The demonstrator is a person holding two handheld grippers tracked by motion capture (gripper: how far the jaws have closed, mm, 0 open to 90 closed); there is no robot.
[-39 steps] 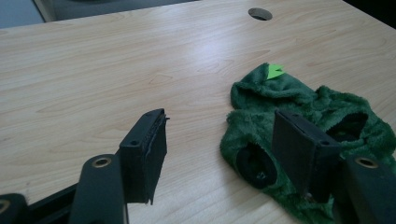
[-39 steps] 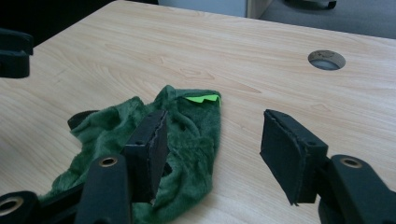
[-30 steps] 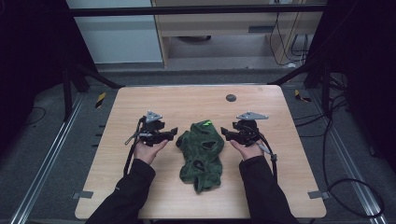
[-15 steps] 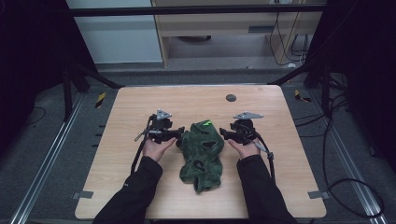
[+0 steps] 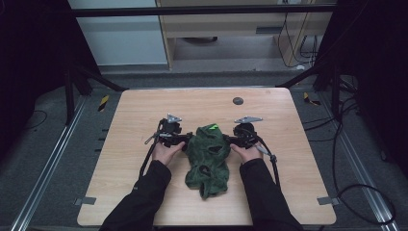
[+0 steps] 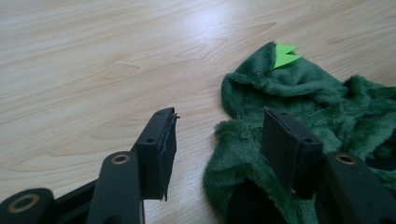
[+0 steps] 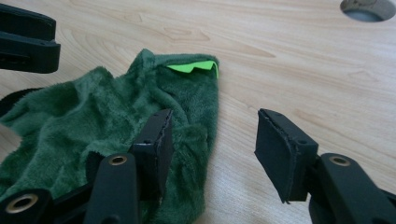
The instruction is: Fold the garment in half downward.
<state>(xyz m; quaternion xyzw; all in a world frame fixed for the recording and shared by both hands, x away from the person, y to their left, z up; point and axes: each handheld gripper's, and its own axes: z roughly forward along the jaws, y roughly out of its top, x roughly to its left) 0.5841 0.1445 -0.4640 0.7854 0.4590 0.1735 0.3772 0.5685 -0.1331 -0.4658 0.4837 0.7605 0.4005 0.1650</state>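
Moved since the earlier frame: both hands have drawn inward and lower, from beside the garment to its two upper edges; both pairs of jaws have just been closing a little.
Thing in hand: a green fleece garment (image 5: 208, 156), crumpled, with a bright green tag (image 5: 212, 127) at its far end.
Garment's place: on the desk (image 5: 144, 110), about midway between the left and right edges and nearer the near edge than the far one; its long axis runs from far to near.
Left gripper (image 5: 184, 142): held in the person's left hand (image 5: 166, 152), at the garment's left upper edge; jaws apart, one over bare wood, the other over the fleece, a fold of fleece (image 6: 233, 140) rising between them, not pinched.
Right gripper (image 5: 229, 140): held in the right hand (image 5: 246, 153), at the garment's right upper edge; jaws apart, one on the fleece, the other over bare wood, the garment's edge between them, not clamped.
Other: a round grey disc (image 5: 237, 101) set in the desk near the far edge, well apart from the garment.
Containers: none on the desk.
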